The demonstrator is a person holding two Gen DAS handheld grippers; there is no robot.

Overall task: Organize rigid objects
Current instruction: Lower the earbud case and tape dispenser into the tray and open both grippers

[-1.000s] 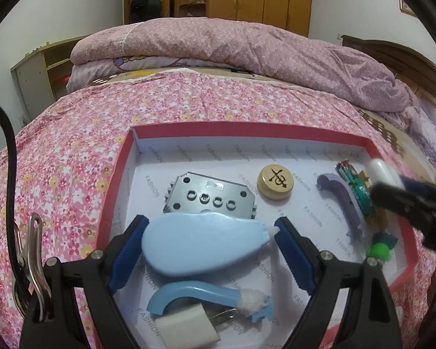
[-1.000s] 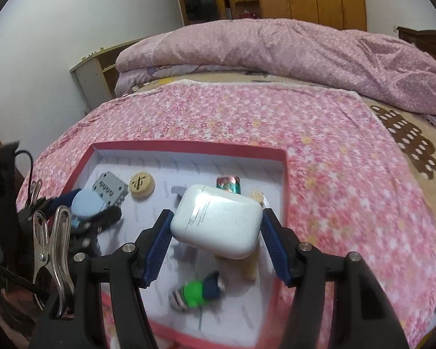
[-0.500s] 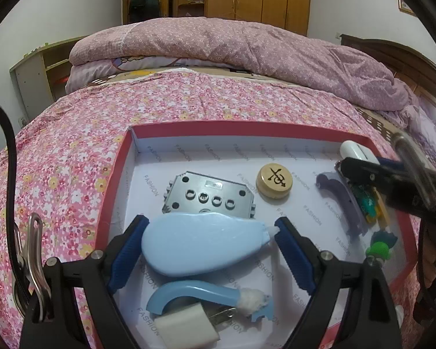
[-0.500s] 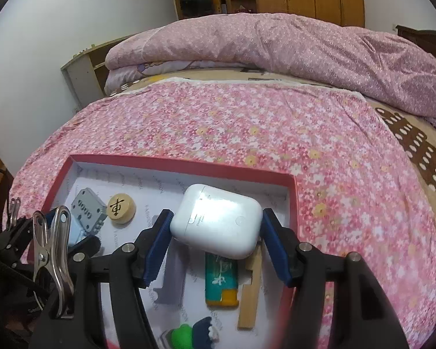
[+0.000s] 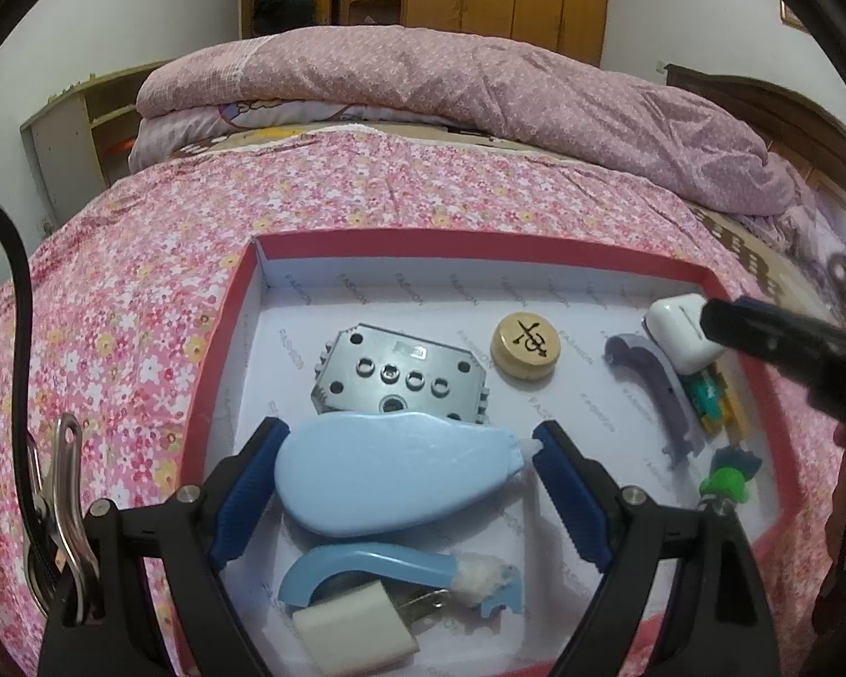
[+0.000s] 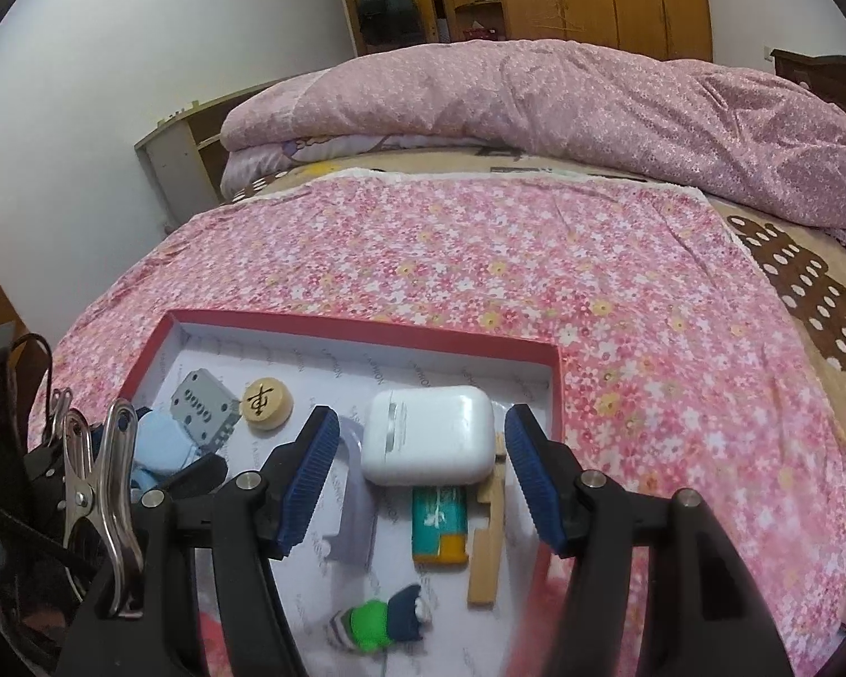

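Nearest, our left gripper [image 5: 406, 479] pinches a blue case [image 5: 395, 474]; our right gripper's [image 6: 417, 474] jaws stand apart around the white earbud case [image 6: 427, 434] inside the red tray [image 6: 361, 333]. Beyond, sorted pieces suggest little remains.

left wrist: close, downward | right wrist: same | shared: red tray [image 5: 237, 304]

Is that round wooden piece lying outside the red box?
No, the wooden piece lies inside the red box, beside the grey block.
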